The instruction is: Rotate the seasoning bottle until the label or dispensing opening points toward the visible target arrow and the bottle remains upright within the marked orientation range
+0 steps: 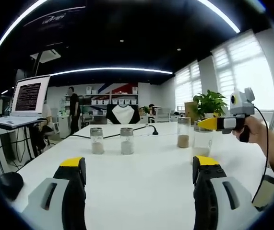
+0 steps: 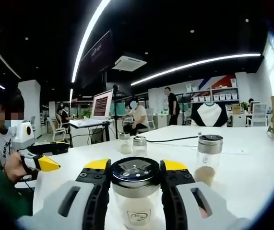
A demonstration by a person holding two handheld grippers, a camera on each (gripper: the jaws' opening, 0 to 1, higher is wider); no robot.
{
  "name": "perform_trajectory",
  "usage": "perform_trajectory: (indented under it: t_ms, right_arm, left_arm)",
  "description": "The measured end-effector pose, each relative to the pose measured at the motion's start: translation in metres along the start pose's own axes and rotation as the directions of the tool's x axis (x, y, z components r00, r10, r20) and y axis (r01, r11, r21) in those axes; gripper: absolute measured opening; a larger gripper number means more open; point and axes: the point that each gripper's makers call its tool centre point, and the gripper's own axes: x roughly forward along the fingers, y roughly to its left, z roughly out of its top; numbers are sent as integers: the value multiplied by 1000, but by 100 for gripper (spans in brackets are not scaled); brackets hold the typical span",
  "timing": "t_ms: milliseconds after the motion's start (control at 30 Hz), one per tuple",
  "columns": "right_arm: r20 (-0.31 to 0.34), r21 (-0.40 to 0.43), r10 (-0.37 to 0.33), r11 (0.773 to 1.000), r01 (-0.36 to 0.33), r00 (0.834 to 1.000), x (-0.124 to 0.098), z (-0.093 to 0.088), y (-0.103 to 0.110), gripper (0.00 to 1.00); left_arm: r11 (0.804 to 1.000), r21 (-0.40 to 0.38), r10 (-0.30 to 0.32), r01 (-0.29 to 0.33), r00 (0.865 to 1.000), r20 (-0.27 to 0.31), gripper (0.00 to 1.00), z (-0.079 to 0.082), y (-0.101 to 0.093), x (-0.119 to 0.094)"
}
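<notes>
With my right gripper (image 2: 136, 178) closed around the seasoning bottle (image 2: 135, 191), its jaws flanking the black lid, I judge the turning step to be in hand. The bottle stands upright on the white surface (image 2: 252, 158), another jar (image 2: 208, 158) just beyond. My left gripper (image 1: 139, 175) hangs wide open, holding nothing, near two small jars (image 1: 112, 140). I cannot see any arrow; next I'd twist gently, keeping the bottle vertical.
</notes>
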Motion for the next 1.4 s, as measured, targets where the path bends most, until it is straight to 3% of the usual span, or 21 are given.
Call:
perform_trajectory:
  t_ms: [600,1400]
  right_arm:
    - [-22,2,-131,991,132,991,2,-1,-2,39]
    - [-5,-2,-314,950,314,950,1,-1,-8,39]
  left_arm:
    - [1000,-24,-11,11,1000,3,97,-2,0,0]
    - [999,-29,-13,13,1000,-2,97,-1,1,0]
